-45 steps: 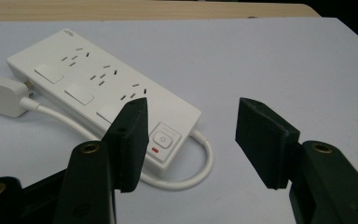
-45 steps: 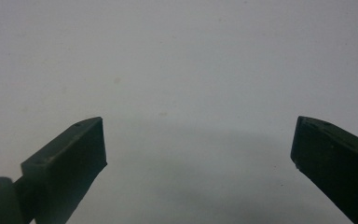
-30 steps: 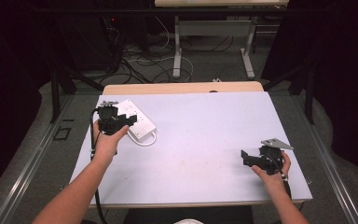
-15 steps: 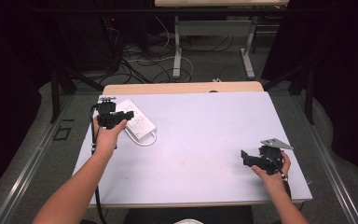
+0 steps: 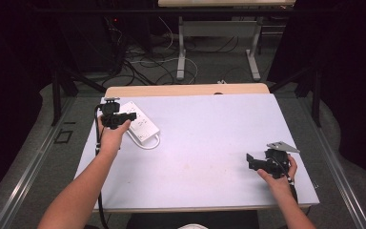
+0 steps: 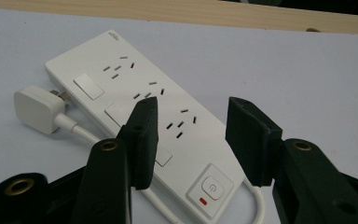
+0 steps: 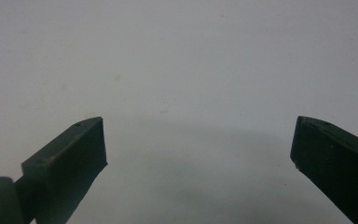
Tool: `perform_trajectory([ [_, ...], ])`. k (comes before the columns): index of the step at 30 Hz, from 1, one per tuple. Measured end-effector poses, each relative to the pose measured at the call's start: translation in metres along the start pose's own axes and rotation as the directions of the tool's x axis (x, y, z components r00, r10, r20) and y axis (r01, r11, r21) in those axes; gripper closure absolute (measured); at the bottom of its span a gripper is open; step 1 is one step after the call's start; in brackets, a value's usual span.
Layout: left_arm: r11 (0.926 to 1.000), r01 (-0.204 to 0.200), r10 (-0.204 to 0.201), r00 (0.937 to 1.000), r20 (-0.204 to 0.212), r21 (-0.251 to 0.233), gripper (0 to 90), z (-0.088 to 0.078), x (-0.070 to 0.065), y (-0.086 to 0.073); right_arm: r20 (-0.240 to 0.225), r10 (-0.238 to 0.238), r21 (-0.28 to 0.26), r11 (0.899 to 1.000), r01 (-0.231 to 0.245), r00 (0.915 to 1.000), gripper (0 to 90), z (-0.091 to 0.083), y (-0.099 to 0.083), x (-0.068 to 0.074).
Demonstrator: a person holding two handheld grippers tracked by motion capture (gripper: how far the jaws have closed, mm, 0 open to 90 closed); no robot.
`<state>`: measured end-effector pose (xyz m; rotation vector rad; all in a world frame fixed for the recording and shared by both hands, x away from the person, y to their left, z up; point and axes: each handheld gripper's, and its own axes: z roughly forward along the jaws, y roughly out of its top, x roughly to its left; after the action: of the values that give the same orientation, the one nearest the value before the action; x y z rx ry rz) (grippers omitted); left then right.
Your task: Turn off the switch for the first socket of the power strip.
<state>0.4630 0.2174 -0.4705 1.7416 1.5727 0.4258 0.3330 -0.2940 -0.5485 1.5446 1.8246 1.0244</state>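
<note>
While apart, fingers (image 6: 144, 135) above power strip (image 6: 140, 107).

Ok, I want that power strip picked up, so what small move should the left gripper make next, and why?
Probably ease the left gripper down until its open fingers straddle the power strip, then close. It hovers above the strip's middle with nothing held, and the gap looks narrower than the strip, so it may need to open more first. The plug lies loose beside the strip.

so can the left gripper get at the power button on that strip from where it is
Probably yes. The left gripper hangs open just above the power strip, and the power button sits bare near its jaws with nothing over it. The plug and cord lie off to the sides.
</note>
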Motion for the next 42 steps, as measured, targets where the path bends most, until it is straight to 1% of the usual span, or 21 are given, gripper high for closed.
perform_trajectory([
  [4, 0.9996, 0.021, -0.021, 0.9997, -0.007, 0.017, 54.5, 0.004, 0.004, 0.000, -0.001, -0.006, -0.002, 1.000, 0.006, 1.0000, 2.7, 0.000, 0.000, -0.001],
  [9, 0.9987, 0.029, -0.028, 0.9995, -0.015, 0.041, 55.6, 0.009, 0.009, 0.001, -0.002, -0.006, -0.003, 1.000, 0.006, 1.0000, 2.9, 0.000, 0.000, -0.001],
  [12, 0.9988, 0.038, -0.037, 0.9991, -0.021, 0.030, 56.1, 0.013, 0.010, 0.000, -0.001, -0.005, 0.001, 1.000, 0.005, 1.0000, 2.9, 0.001, 0.000, -0.001],
  [14, 0.9982, 0.038, -0.037, 0.9991, -0.019, 0.046, 57.1, 0.015, 0.010, 0.001, 0.000, -0.006, 0.001, 1.000, 0.006, 1.0000, 2.9, 0.001, 0.000, -0.001],
  [15, 0.9986, 0.039, -0.038, 0.9990, -0.024, 0.034, 57.1, 0.017, 0.010, 0.000, 0.000, -0.006, 0.001, 1.000, 0.006, 1.0000, 2.9, 0.001, 0.000, -0.001],
  [16, 0.9980, 0.037, -0.036, 0.9991, -0.021, 0.052, 57.8, 0.017, 0.010, 0.001, -0.002, -0.008, 0.000, 1.000, 0.008, 1.0000, 3.0, 0.001, 0.000, -0.001],
  [18, 0.9985, 0.032, -0.031, 0.9992, -0.025, 0.044, 58.2, 0.020, 0.009, 0.001, -0.002, -0.009, -0.001, 1.000, 0.009, 1.0000, 3.0, 0.001, 0.000, -0.001],
  [19, 0.9978, 0.026, -0.024, 0.9995, -0.022, 0.060, 58.3, 0.020, 0.009, 0.001, -0.002, -0.009, -0.001, 1.000, 0.009, 1.0000, 3.0, 0.001, 0.000, -0.001],
  [21, 0.9980, 0.033, -0.031, 0.9992, -0.026, 0.054, 58.7, 0.023, 0.007, 0.001, -0.002, -0.009, -0.001, 1.000, 0.009, 1.0000, 3.0, 0.001, 0.000, -0.001],
  [24, 0.9978, 0.023, -0.021, 0.9992, -0.034, 0.062, 59.5, 0.027, 0.007, 0.001, -0.001, -0.006, 0.000, 1.000, 0.006, 1.0000, 3.0, 0.001, 0.000, -0.001],
  [25, 0.9963, 0.021, -0.019, 0.9993, -0.034, 0.083, 60.1, 0.027, 0.007, 0.001, -0.002, -0.004, 0.000, 1.000, 0.004, 1.0000, 3.0, 0.001, 0.000, -0.001],
  [26, 0.9974, 0.025, -0.022, 0.9990, -0.038, 0.067, 60.3, 0.030, 0.007, 0.001, -0.003, -0.004, 0.000, 1.000, 0.004, 1.0000, 3.0, 0.001, 0.000, -0.001],
  [27, 0.9959, 0.028, -0.025, 0.9992, -0.033, 0.086, 60.3, 0.030, 0.008, 0.002, -0.003, -0.004, 0.000, 1.000, 0.004, 1.0000, 3.0, 0.001, 0.000, -0.001],
  [28, 0.9969, 0.025, -0.022, 0.9991, -0.037, 0.075, 60.4, 0.032, 0.008, 0.001, -0.002, -0.002, 0.001, 1.000, 0.002, 1.0000, 3.0, 0.001, 0.000, -0.001],
  [29, 0.9954, 0.027, -0.024, 0.9993, -0.030, 0.092, 60.5, 0.032, 0.008, 0.002, -0.002, -0.008, 0.000, 1.000, 0.008, 1.0000, 3.0, 0.001, 0.000, -0.001],
  [31, 0.9963, 0.030, -0.027, 0.9989, -0.039, 0.080, 60.6, 0.035, 0.008, 0.001, -0.003, -0.005, 0.000, 1.000, 0.005, 1.0000, 3.0, 0.001, 0.000, -0.001],
  [32, 0.9946, 0.029, -0.026, 0.9991, -0.035, 0.100, 60.8, 0.036, 0.008, 0.002, 0.002, -0.001, -0.006, 1.000, 0.001, 1.0000, 3.0, 0.002, 0.000, 0.000],
  [33, 0.9955, 0.031, -0.027, 0.9986, -0.045, 0.089, 60.8, 0.038, 0.008, 0.001, 0.002, -0.001, -0.006, 1.000, 0.001, 1.0000, 3.0, 0.002, 0.000, 0.000],
  [37, 0.9942, 0.025, -0.019, 0.9985, -0.052, 0.105, 62.2, 0.042, 0.009, 0.000, -0.006, -0.001, 0.001, 1.000, 0.001, 1.0000, 3.0, 0.000, 0.000, -0.001],
  [38, 0.9915, 0.023, -0.017, 0.9987, -0.048, 0.128, 62.6, 0.041, 0.009, 0.000, -0.006, -0.001, 0.001, 1.000, 0.001, 1.0000, 3.0, 0.000, 0.000, -0.001],
  [42, 0.9912, 0.019, -0.012, 0.9986, -0.052, 0.131, 64.1, 0.045, 0.009, -0.002, -0.007, 0.002, 0.000, 1.000, -0.002, 1.0000, 3.0, 0.001, 0.000, -0.001],
])
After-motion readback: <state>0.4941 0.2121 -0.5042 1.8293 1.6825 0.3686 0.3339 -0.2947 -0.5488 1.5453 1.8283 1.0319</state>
